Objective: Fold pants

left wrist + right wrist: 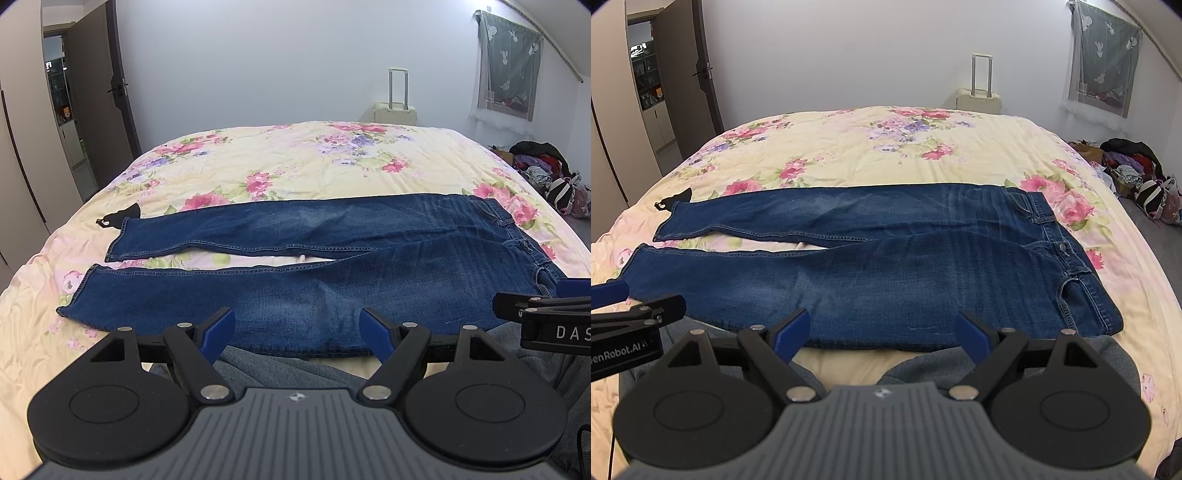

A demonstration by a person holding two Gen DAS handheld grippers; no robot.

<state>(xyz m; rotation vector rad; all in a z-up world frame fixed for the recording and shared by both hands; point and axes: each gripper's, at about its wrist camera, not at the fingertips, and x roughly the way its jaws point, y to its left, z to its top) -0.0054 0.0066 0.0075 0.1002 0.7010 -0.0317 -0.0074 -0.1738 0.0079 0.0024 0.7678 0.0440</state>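
Both grippers hover at the near edge of the bed: the left gripper (297, 332) and right gripper (882, 332) have their blue fingers (221, 328) spread wide, holding nothing. Just beyond them, jeans (886, 266) lie flat across the flowered bedspread (849, 147), waistband right, legs left. Farther back stands a suitcase (395, 110).

A pair of dark blue denim pants (886, 266) lies flat and unfolded, front up, across the bed, waistband to the right, legs stretching left and slightly parted, hems at far left.
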